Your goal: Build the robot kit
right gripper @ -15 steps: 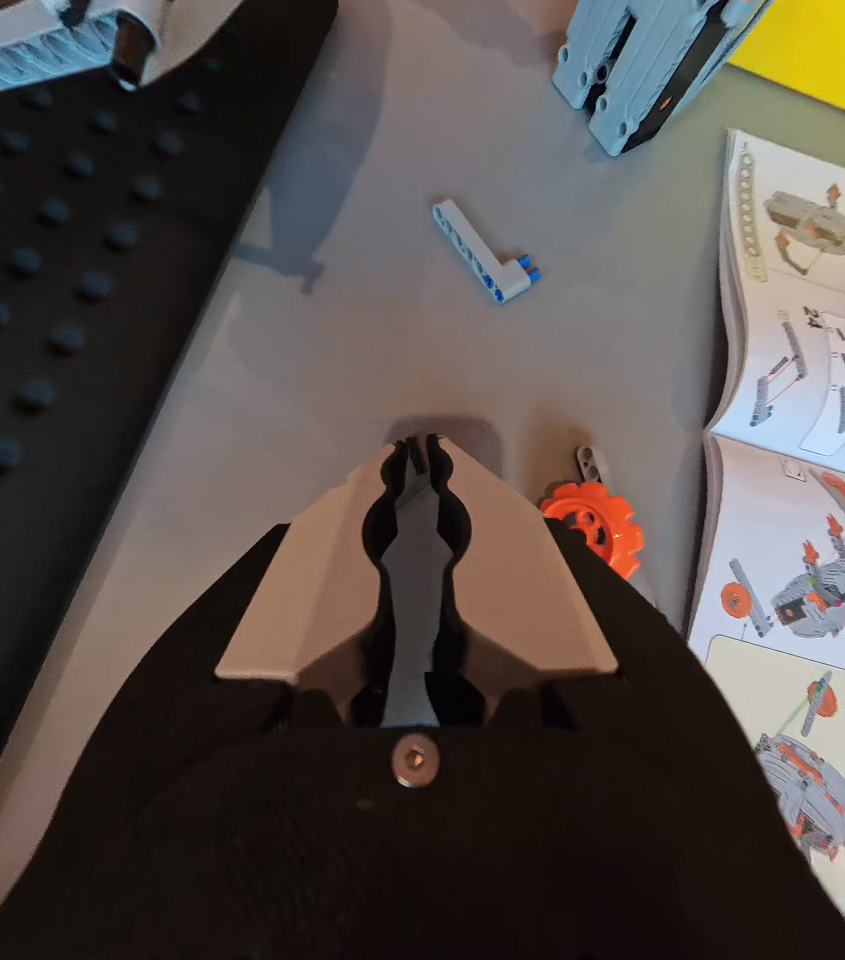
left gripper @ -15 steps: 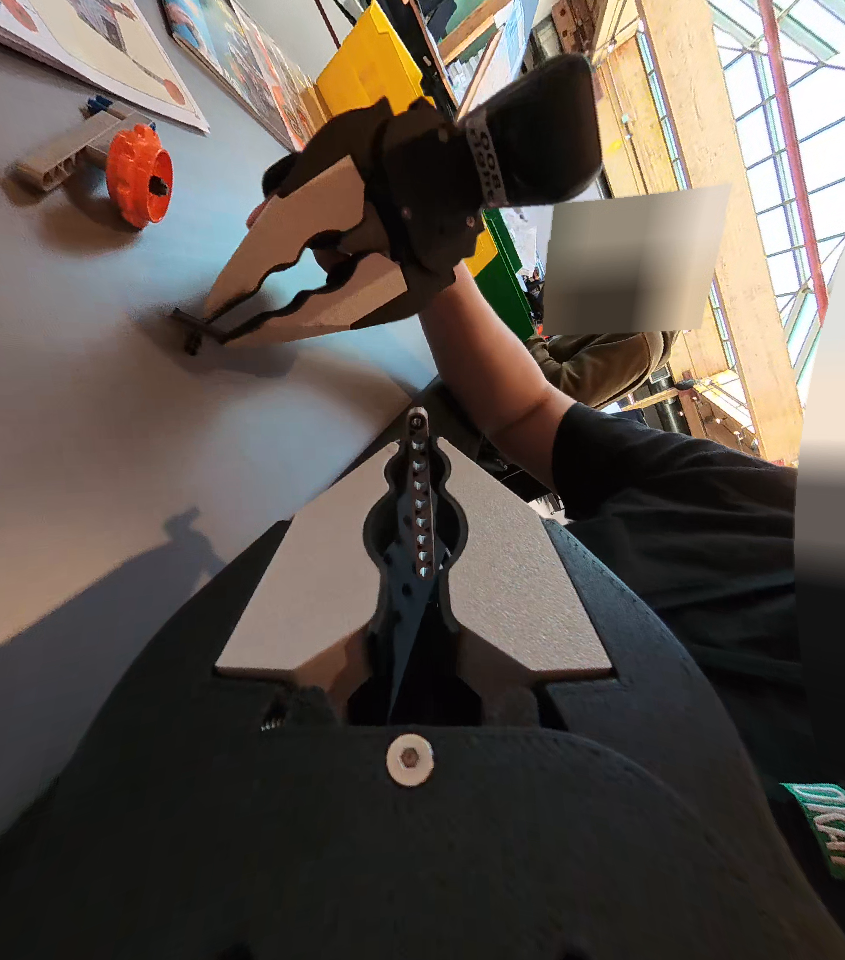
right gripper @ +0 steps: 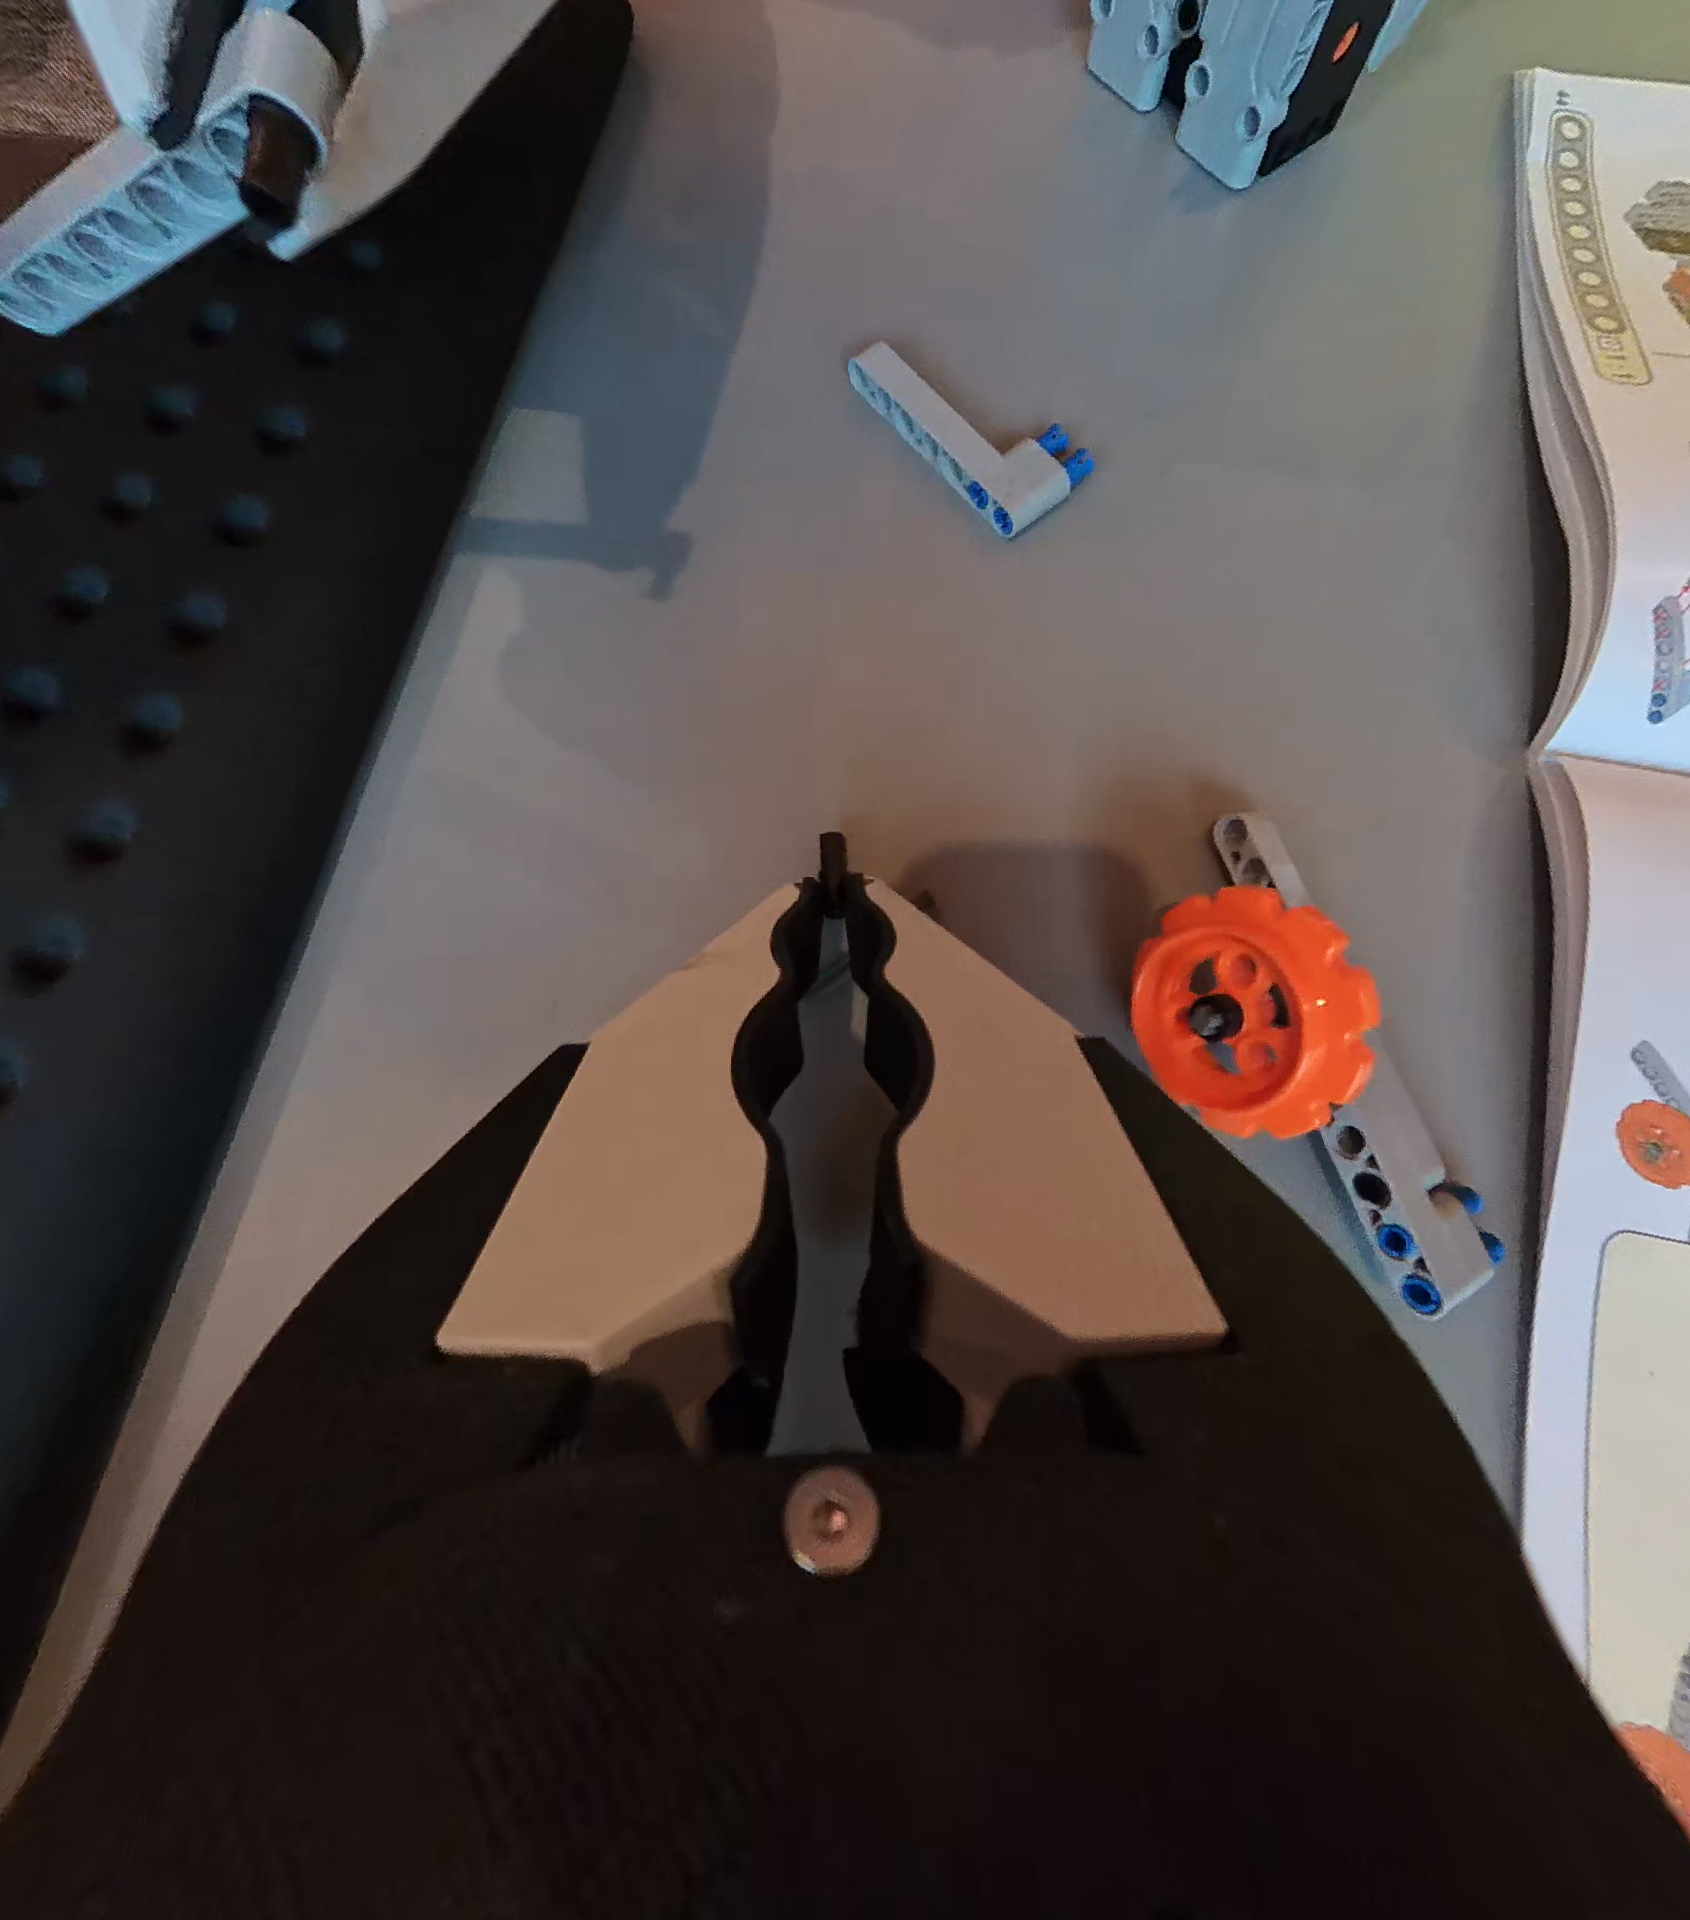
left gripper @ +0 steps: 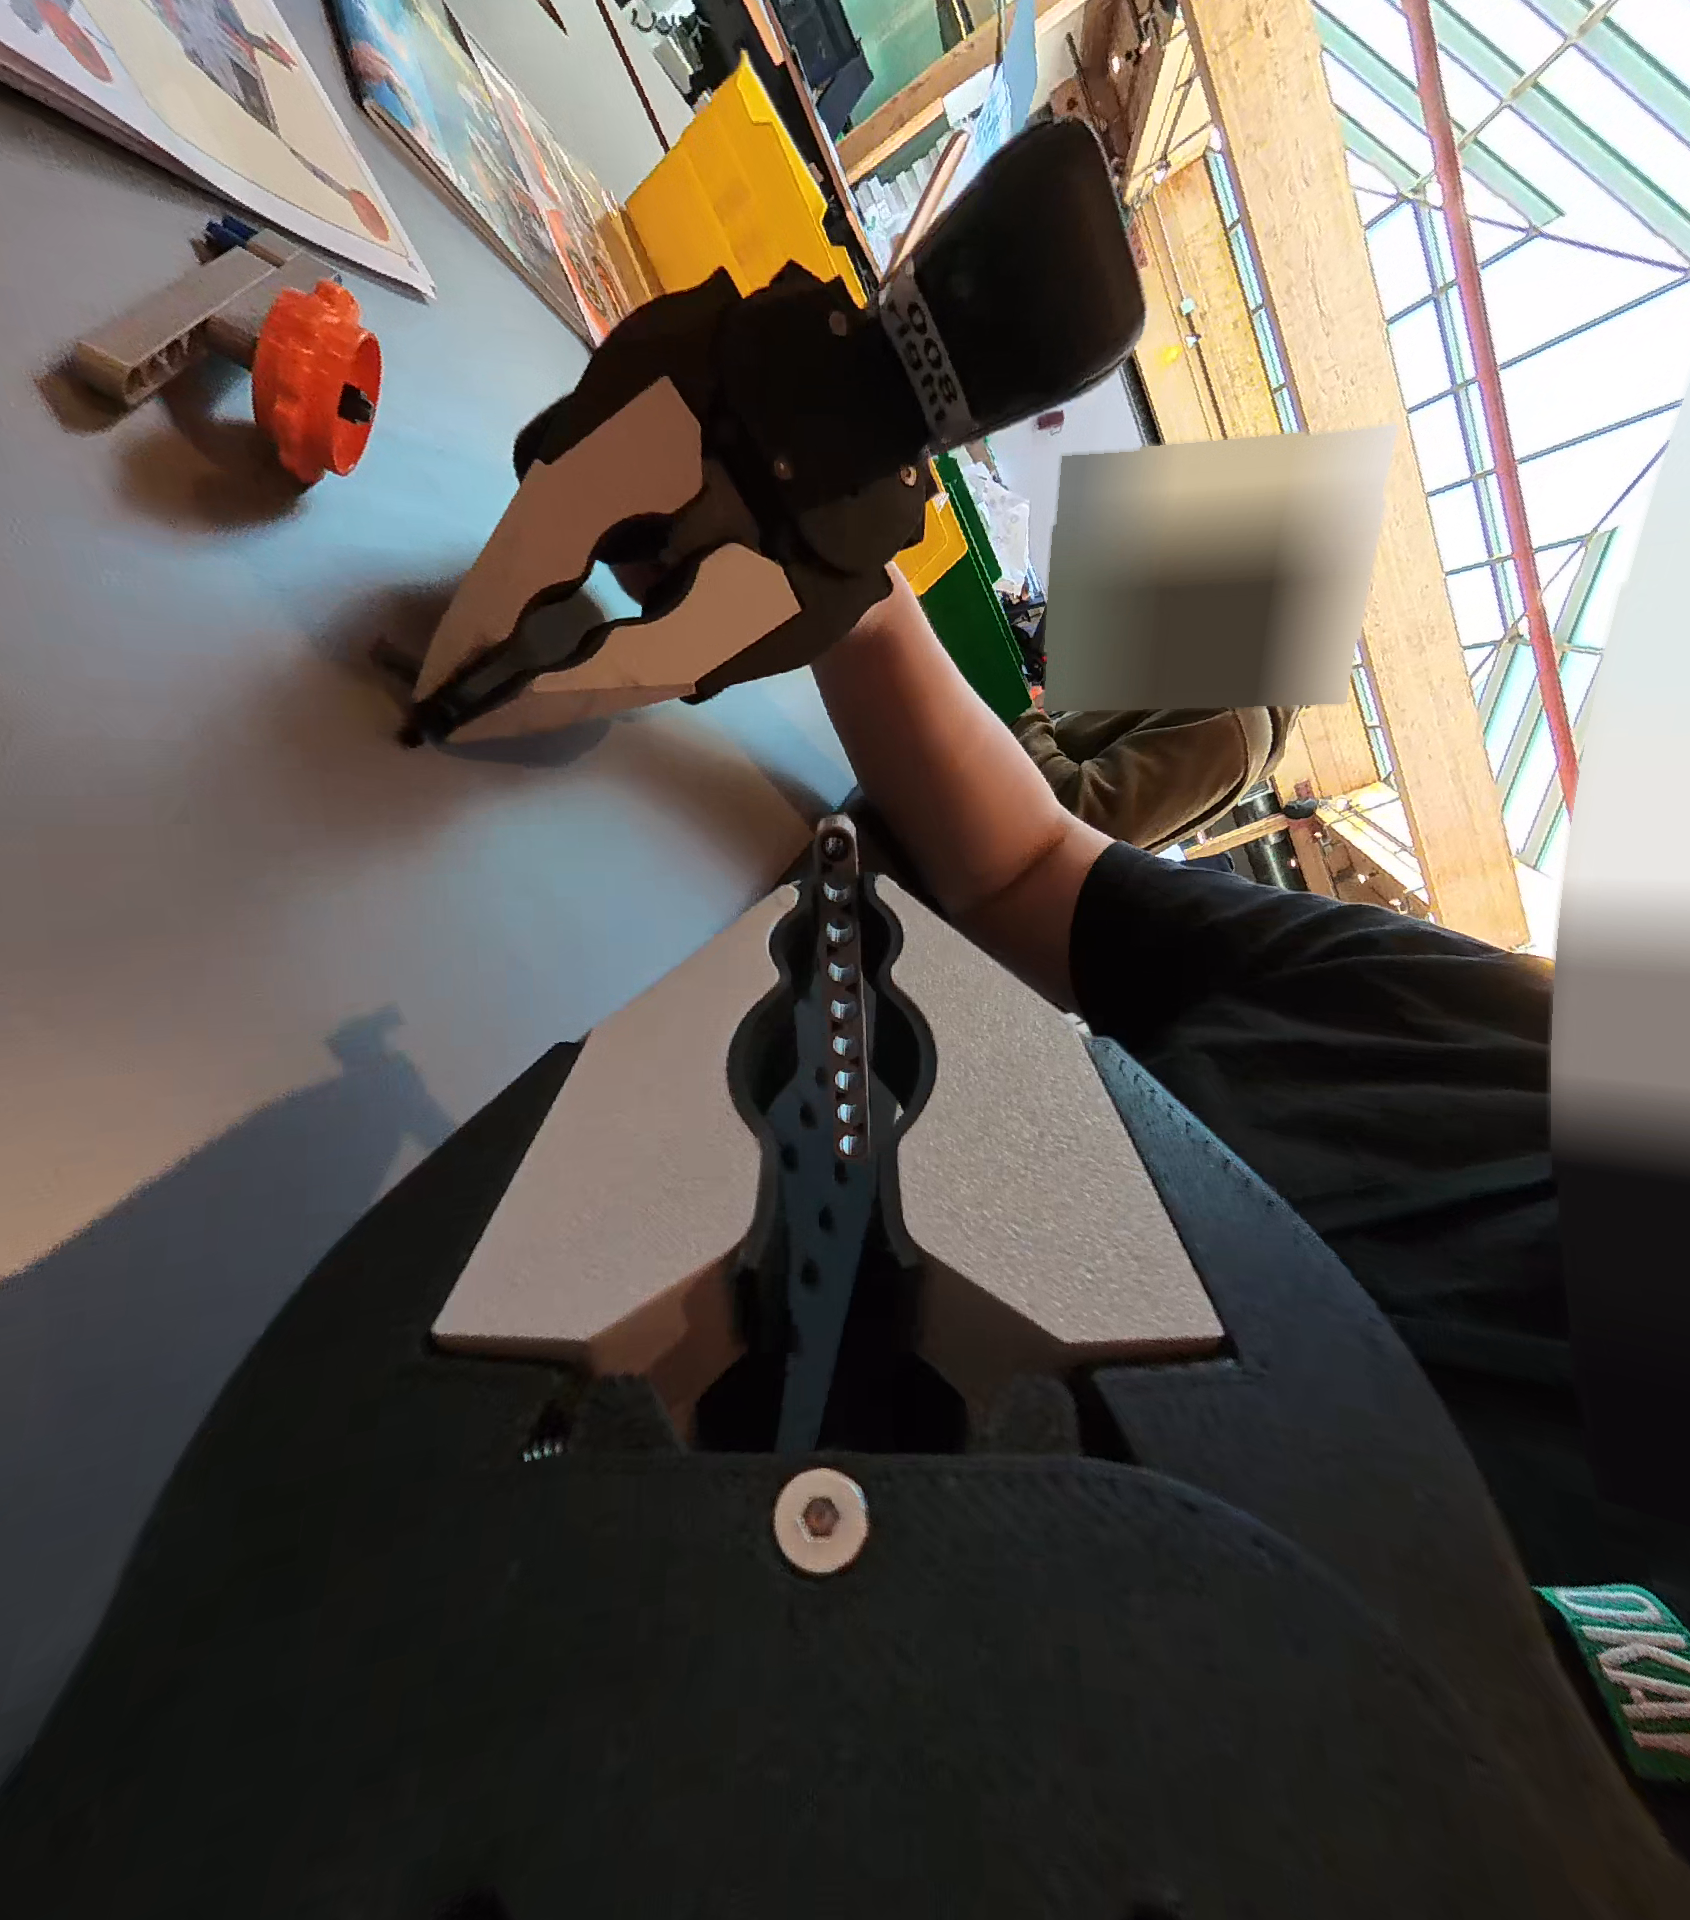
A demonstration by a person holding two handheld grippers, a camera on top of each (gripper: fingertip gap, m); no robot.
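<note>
On the grey desk (right gripper: 924, 675), the right gripper (right gripper: 833, 883) has its tips down at the surface, its jaws closed on a small black pin (right gripper: 833, 854) that pokes out past them. Just to its right lies an orange gear wheel (right gripper: 1254, 1010) mounted on a grey holed beam (right gripper: 1381, 1174) with blue pegs at one end. Farther off sits a pale L-shaped beam (right gripper: 945, 442) (also with blue pegs), well apart from the gripper. An open instruction booklet (right gripper: 1672, 935) lies along the right edge, and a black studded plate (right gripper: 93, 644) runs along the left. The left gripper (left gripper: 836, 883) is held above the desk, jaws clamped on a long grey beam (left gripper: 839, 997) with a row of holes, which sticks out beyond the tips.
</note>
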